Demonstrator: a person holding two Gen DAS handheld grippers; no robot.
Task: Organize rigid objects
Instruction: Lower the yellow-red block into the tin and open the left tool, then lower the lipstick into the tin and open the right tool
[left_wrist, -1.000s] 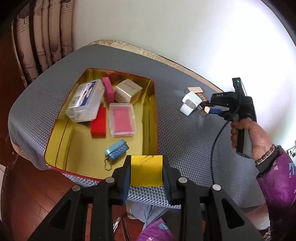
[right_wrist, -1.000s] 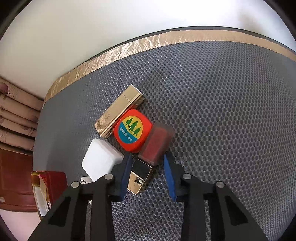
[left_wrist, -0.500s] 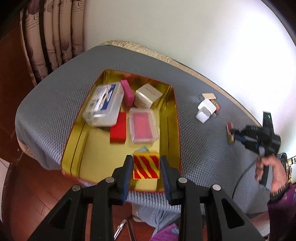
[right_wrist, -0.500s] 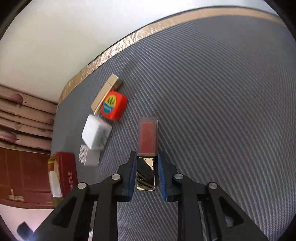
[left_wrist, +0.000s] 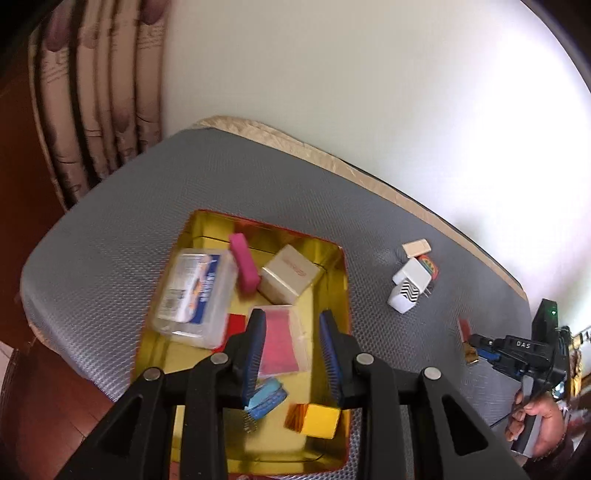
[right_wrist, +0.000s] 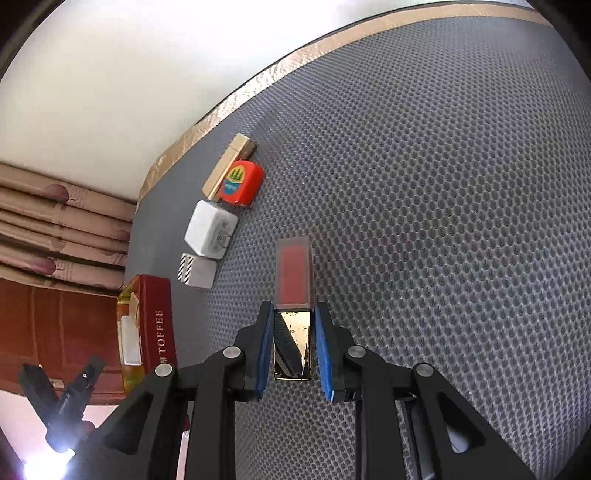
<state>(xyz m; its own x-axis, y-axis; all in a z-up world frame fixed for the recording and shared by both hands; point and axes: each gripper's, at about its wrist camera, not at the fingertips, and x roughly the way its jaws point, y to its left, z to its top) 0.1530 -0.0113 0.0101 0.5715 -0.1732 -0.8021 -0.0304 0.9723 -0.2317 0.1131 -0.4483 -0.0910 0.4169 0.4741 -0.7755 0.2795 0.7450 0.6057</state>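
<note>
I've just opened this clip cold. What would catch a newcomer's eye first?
The gold tin on the grey mat, crowded with small boxes, stands out first, with a yellow cube near its front edge under the left gripper. Next, the right gripper clamps a lipstick above the mat.

A slim lipstick with a mirror-gold cap and clear red body (right_wrist: 294, 291) is clamped by its cap in the right tongs (right_wrist: 293, 352), above the grey worktop (right_wrist: 443, 221). A yellow cube with red stripes (left_wrist: 319, 421) lies in the gold tin tray (left_wrist: 341, 280), near its front edge.
</note>
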